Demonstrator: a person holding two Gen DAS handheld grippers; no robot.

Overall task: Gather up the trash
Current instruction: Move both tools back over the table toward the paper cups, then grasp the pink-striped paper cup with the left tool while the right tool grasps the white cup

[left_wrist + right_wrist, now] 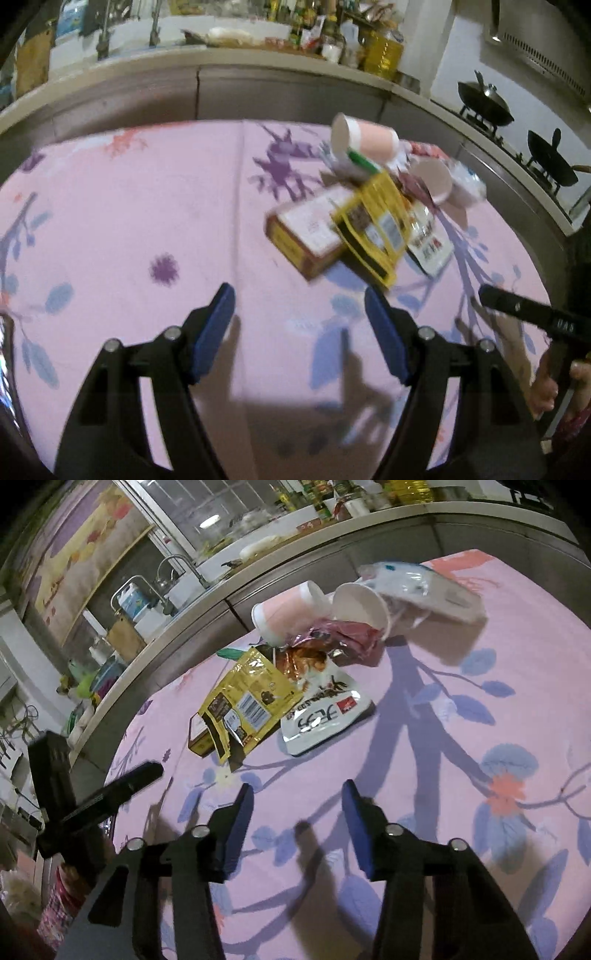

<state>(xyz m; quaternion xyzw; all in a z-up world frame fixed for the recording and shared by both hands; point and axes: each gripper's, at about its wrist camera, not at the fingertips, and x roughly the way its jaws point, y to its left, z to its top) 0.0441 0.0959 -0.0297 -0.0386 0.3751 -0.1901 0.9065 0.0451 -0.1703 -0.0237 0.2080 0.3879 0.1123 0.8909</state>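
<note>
Pink cloth with purple and blue leaf prints covers the counter [147, 206], and the trash lies in one loose heap toward its far side, well ahead of both grippers. A pink paper cup [364, 138] lies on its side at the back of the heap, its long axis running across the left wrist view with the open mouth toward the left. A second paper cup [364, 603], white inside, also lies tipped over, its mouth facing the right wrist camera. A yellow packet [251, 698] lies flat over a brown and white box [308, 232]; in the left wrist view the box's long side slants from upper right to lower left. Beside the packet is a white packet [325, 716] with dark lettering, and above it a crumpled red foil wrapper [347, 638]. A clear plastic bag [402, 578] rests behind the white cup. The left gripper [299, 304] hangs over bare cloth with its jaws spread wide and nothing between them. The right gripper [297, 799] has its jaws apart too, somewhat narrower, empty and touching nothing. Each gripper shows as a dark bar at the edge of the other's view.
</note>
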